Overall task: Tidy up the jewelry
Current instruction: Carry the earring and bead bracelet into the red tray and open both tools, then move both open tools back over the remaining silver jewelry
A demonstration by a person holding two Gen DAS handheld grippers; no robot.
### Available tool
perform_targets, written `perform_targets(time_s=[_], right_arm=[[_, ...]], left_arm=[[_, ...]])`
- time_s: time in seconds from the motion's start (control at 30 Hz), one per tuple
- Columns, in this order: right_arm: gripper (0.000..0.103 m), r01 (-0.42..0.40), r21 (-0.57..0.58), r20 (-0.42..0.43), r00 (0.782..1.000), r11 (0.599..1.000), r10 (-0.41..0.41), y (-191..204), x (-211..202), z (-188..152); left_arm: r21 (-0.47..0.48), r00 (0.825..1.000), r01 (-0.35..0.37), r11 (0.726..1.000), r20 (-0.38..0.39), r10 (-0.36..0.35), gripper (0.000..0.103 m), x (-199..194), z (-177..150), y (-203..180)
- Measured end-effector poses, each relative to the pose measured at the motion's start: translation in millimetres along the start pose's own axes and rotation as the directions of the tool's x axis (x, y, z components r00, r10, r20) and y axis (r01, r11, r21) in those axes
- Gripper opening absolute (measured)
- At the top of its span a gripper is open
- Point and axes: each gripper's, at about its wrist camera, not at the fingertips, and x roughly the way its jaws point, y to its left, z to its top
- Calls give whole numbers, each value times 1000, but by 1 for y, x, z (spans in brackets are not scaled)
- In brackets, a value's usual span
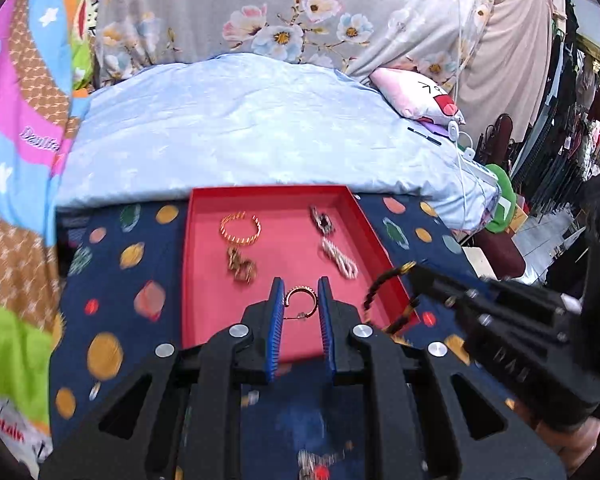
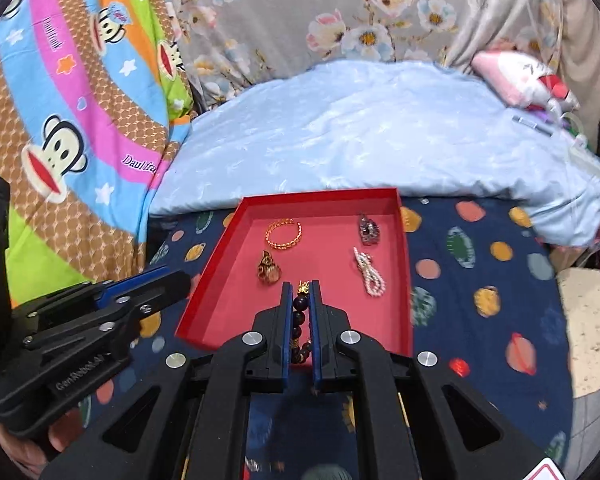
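Observation:
A red tray (image 1: 204, 280) (image 2: 220, 292) lies on a navy planet-print cloth. In it lie a gold bangle (image 1: 241, 228) (image 2: 284, 233), a brown charm piece (image 1: 241, 266) (image 2: 269, 269), a dark jewelled piece (image 1: 322, 221) (image 2: 369, 230) and a pearl strand (image 1: 340, 261) (image 2: 370, 270). My left gripper (image 1: 301, 286) is shut on a gold hoop ring (image 1: 300, 300) over the tray's near part. My right gripper (image 2: 300, 288) is shut on a dark bead bracelet (image 2: 299, 320) with a gold charm, over the tray's near edge; the bracelet also shows in the left wrist view (image 1: 384, 284).
The navy cloth (image 1: 112, 280) (image 2: 480, 280) covers the surface around the tray. A light blue quilt (image 1: 240, 128) lies behind, with a pink pillow (image 1: 416, 96) at the right. Cartoon bedding (image 2: 68, 120) hangs at the left. Loose jewelry (image 1: 316, 460) lies near the front edge.

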Motion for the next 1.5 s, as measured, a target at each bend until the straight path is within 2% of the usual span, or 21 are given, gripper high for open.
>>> perform_targets(time_s=[0.1, 0.23, 0.33, 0.47, 0.5, 0.53, 0.57, 0.63, 0.67, 0.83, 0.93, 1.23, 1.5], right_arm=[[7, -14, 34, -40, 999, 999, 15, -9, 36, 5], [7, 19, 29, -108, 994, 999, -16, -20, 71, -2], [7, 58, 5, -137, 989, 998, -56, -26, 84, -8], [10, 117, -24, -129, 984, 993, -120, -30, 87, -13], [11, 131, -24, -121, 984, 991, -133, -32, 86, -14], [13, 148, -28, -108, 983, 989, -150, -32, 82, -15], [16, 157, -30, -97, 982, 987, -159, -33, 79, -15], [19, 177, -33, -70, 981, 984, -179, -34, 69, -15], [19, 183, -32, -59, 981, 983, -185, -34, 63, -16], [28, 182, -17, -22, 983, 983, -183, -32, 23, -26], [29, 181, -17, -22, 983, 983, -182, -28, 2, -38], [34, 172, -17, -34, 984, 985, -173, -9, -51, -86], [34, 146, -38, -72, 986, 989, -148, 9, -72, -126]], left_arm=[[-18, 999, 4, 1000, -34, -4, 16, 34, 8, 9], [-46, 994, -11, 999, -106, 7, 16, 76, 7, 23], [-43, 989, -18, 999, -145, 12, 16, 95, -2, 28], [-23, 985, -52, 998, -166, 47, 18, 109, -11, 29], [-25, 984, -66, 997, -168, 61, 20, 110, -13, 29], [-27, 983, -72, 997, -169, 67, 30, 110, -14, 30], [-34, 983, -85, 996, -165, 78, 44, 109, -14, 31], [-51, 985, -115, 992, -139, 107, 61, 103, -14, 33], [-59, 986, -129, 990, -110, 122, 64, 96, -13, 33], [-54, 986, -154, 987, -72, 150, 67, 60, -13, 36], [-61, 985, -158, 985, -78, 154, 67, 37, -23, 37], [-90, 980, -165, 982, -129, 152, 67, -23, -82, 37], [-87, 974, -166, 982, -169, 150, 67, -59, -131, 34]])
